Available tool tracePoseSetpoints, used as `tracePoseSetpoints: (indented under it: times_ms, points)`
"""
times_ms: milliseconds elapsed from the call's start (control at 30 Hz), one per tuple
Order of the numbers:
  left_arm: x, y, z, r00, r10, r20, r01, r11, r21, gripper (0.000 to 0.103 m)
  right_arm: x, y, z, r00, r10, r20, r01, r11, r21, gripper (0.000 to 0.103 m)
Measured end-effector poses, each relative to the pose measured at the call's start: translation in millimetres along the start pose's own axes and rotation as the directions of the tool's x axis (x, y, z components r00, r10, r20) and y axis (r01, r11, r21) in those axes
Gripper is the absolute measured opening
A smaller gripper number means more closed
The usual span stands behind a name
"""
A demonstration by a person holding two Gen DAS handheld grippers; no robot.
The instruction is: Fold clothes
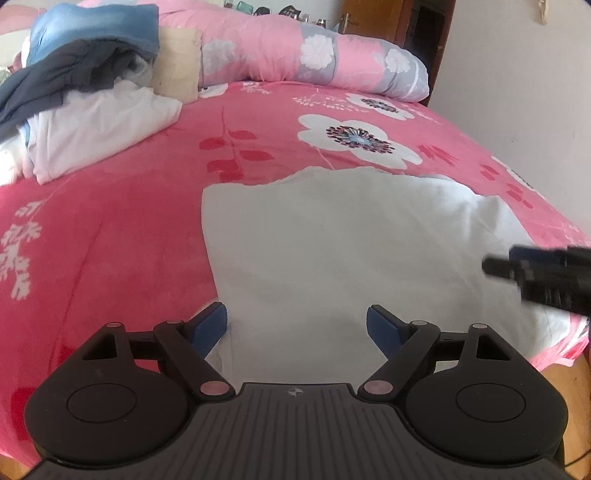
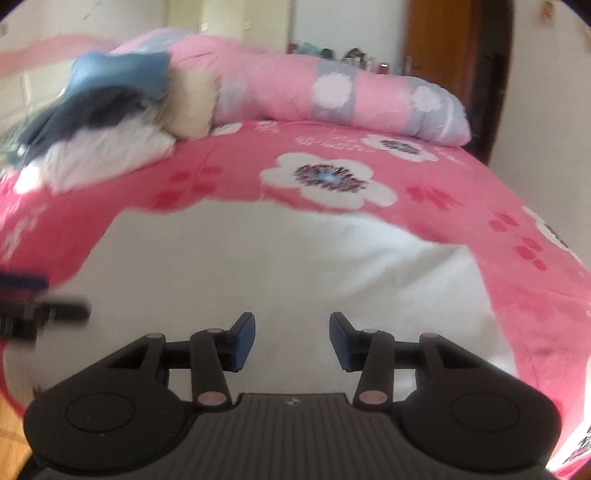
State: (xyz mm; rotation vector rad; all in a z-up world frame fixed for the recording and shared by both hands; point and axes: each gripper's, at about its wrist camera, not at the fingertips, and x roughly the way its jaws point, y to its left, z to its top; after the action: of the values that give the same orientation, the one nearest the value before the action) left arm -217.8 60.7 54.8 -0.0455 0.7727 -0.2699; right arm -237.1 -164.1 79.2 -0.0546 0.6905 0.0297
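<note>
A white garment (image 1: 351,240) lies flat on the pink flowered bed cover (image 1: 110,240), folded into a rough rectangle near the bed's front edge. My left gripper (image 1: 295,326) hovers open over its near left part, blue pads apart, nothing between them. In the right wrist view the same white garment (image 2: 277,266) fills the middle, and my right gripper (image 2: 291,341) is open above its near edge, holding nothing. The right gripper's black tip (image 1: 539,271) shows blurred at the right of the left wrist view. The left gripper's tip (image 2: 40,312) shows blurred at the left of the right wrist view.
A pile of clothes (image 1: 74,103), white, dark grey and blue, sits at the back left of the bed beside a beige cushion (image 1: 177,66). A rolled pink and grey quilt (image 1: 314,55) lies along the far side. A white wall (image 1: 517,92) stands at the right, a wooden door (image 1: 373,18) behind.
</note>
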Motion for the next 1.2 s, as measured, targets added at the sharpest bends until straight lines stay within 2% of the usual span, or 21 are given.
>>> tracePoseSetpoints:
  times_ms: [100,200,233,367,600,1200]
  points:
    - [0,2,-2,1.0,-0.006,-0.005,0.006,1.0,-0.012,0.084,19,-6,7,0.999,-0.029,-0.034,0.031,0.998,0.062,0.049]
    - [-2,9,-6,1.0,-0.017,-0.013,0.016,0.999,-0.044,0.084,48,-5,-1,0.994,-0.062,-0.094,0.069,0.995,0.076,0.065]
    - [-5,13,-8,0.999,-0.028,-0.016,0.027,0.998,-0.057,0.084,54,-3,-6,0.992,-0.072,-0.108,0.079,0.995,0.068,0.066]
    - [-15,26,-18,0.998,-0.048,-0.026,0.046,0.995,-0.086,0.084,56,-1,-18,0.991,-0.11,-0.073,0.115,0.991,0.072,0.078]
    - [-13,29,-28,0.997,-0.013,-0.072,0.006,0.996,-0.094,0.084,58,-5,-19,0.992,-0.102,-0.069,0.108,0.99,0.088,0.079]
    - [-8,7,-25,0.992,0.096,-0.086,-0.097,0.995,-0.007,0.085,60,-13,-17,0.994,-0.074,-0.083,0.083,0.992,0.101,0.079]
